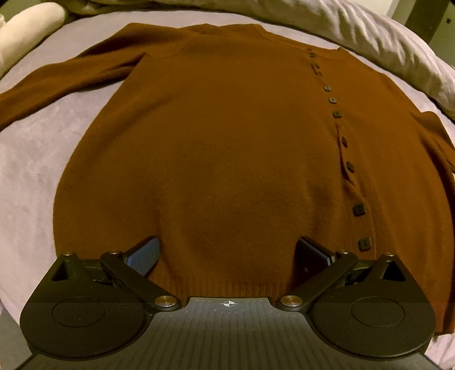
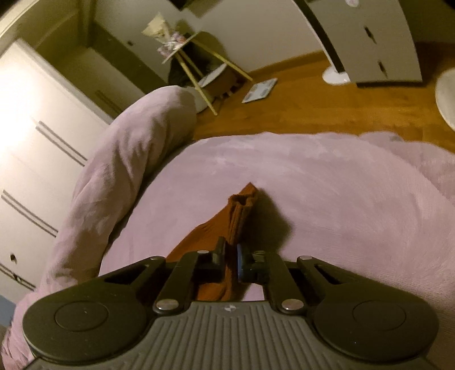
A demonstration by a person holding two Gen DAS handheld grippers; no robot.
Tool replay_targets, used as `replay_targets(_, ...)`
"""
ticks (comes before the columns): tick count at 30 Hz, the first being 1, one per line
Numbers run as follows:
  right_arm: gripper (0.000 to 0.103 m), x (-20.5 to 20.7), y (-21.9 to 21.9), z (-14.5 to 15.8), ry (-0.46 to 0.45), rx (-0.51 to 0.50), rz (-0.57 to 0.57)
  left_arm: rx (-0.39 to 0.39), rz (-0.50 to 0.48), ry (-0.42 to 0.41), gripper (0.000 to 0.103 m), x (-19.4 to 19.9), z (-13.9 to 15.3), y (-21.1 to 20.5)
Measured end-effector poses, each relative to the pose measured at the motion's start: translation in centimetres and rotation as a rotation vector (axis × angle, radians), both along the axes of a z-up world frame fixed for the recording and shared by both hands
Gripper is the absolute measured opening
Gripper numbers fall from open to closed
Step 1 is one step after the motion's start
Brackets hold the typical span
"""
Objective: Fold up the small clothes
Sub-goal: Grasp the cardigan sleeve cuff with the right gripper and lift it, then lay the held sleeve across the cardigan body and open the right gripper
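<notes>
A rust-brown cardigan [image 1: 227, 136] lay spread flat, front up, on a bed covered by a lilac blanket [image 1: 31, 159]. Its row of dark square buttons [image 1: 359, 210] ran from the neckline down to the ribbed hem, right of centre in the left wrist view. One sleeve [image 1: 57, 82] stretched out to the left across the blanket, well away from the body of the garment. A pale pillow [image 1: 25, 25] sat at the far left corner, and rumpled light bedding [image 1: 355, 31] lay beyond the collar.

The left hand-held gripper [image 1: 227, 253] was tilted down over the hem, its jaws spread wide. The blue pads [image 1: 143, 254] stood apart with the lower middle of the cardigan between them; whether they touched the knit could not be told, and they pinched nothing.

In the right wrist view, the right hand-held gripper [image 2: 231, 256] was pressed together on the other sleeve [image 2: 216, 239], pinching it just behind the ribbed cuff [image 2: 241, 210]. The cuff stuck out past the fingertips, standing up off the blanket and casting a shadow to its right. The rest of that sleeve trailed back under the gripper.

Beyond the bed edge were a wooden floor [image 2: 327, 105], white wardrobe doors [image 2: 34, 148] on the left, and a small wooden-legged stand [image 2: 204, 71].
</notes>
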State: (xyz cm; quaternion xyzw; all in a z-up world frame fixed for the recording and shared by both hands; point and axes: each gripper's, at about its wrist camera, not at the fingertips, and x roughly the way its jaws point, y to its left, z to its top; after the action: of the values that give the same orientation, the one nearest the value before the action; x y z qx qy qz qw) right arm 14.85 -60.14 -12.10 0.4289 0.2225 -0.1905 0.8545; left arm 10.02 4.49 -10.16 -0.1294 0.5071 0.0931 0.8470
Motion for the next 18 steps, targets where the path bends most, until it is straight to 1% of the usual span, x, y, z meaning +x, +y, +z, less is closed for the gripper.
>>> replay_targets(4, 0.006, 0.5, 3.0, 2.9, -0.014, -0.136, 0.084, -0.005, 0.006, -0.001, 0.103, -0.1, 0.2, 0.2)
replay_targets(7, 0.006, 1.1, 6.7, 5.6, -0.05, -0.25, 0.174, -0.018, 0.025, 0.006, 0.103, -0.1, 0.8, 0.5)
replay_targets(9, 0.006, 1.7, 9.5, 7.1, -0.078, -0.309, 0.245, -0.022, 0.037, -0.012, 0.103, -0.4, 1.4, 0.7)
replay_targets(12, 0.006, 2.3, 15.4, 9.1, -0.13, -0.405, 0.387, -0.011, 0.04, -0.059, 0.103, -1.0, 2.6, 1.3)
replay_targets(14, 0.006, 2.4, 19.5, 9.9, -0.167, -0.461, 0.495, 0.001, 0.045, -0.091, 0.103, -1.3, 3.4, 1.9)
replay_targets(16, 0.006, 2.3, 24.1, 10.1, -0.202, -0.504, 0.612, -0.001, 0.056, -0.116, 0.103, -1.4, 4.2, 2.5)
replay_targets(18, 0.006, 1.7, 28.0, 9.8, -0.223, -0.523, 0.717, -0.017, 0.06, -0.137, 0.103, -1.2, 4.7, 3.1)
